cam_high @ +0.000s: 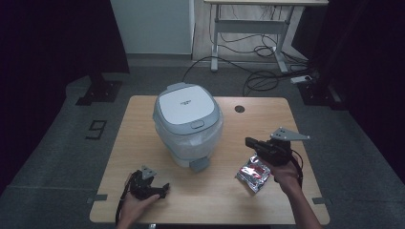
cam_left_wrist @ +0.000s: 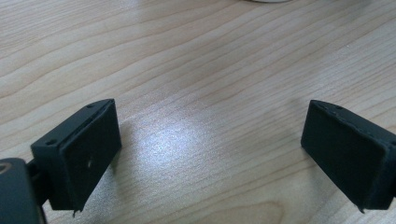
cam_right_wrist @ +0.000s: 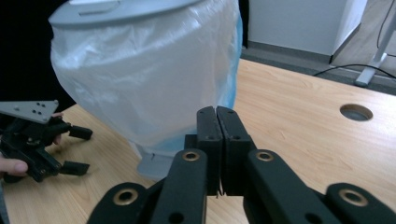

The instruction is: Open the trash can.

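Right gripper [cam_high: 251,143], jaws pressed together and empty, hovers above the foil packet [cam_high: 253,174]; light, crinkly, slippery, probably best pinched at an edge.

The table [cam_high: 143,114] is pale wood with wavy grain; the bin [cam_high: 188,125] is white and grey-lidded, lined with a milky translucent bag [cam_right_wrist: 154,79]; the packet [cam_high: 253,173] is silver with red print; both grippers' fingers [cam_right_wrist: 217,140] are matte black.

left gripper [cam_high: 165,190]: fingers wide (low) | right gripper [cam_high: 249,142]: fingers together, raised
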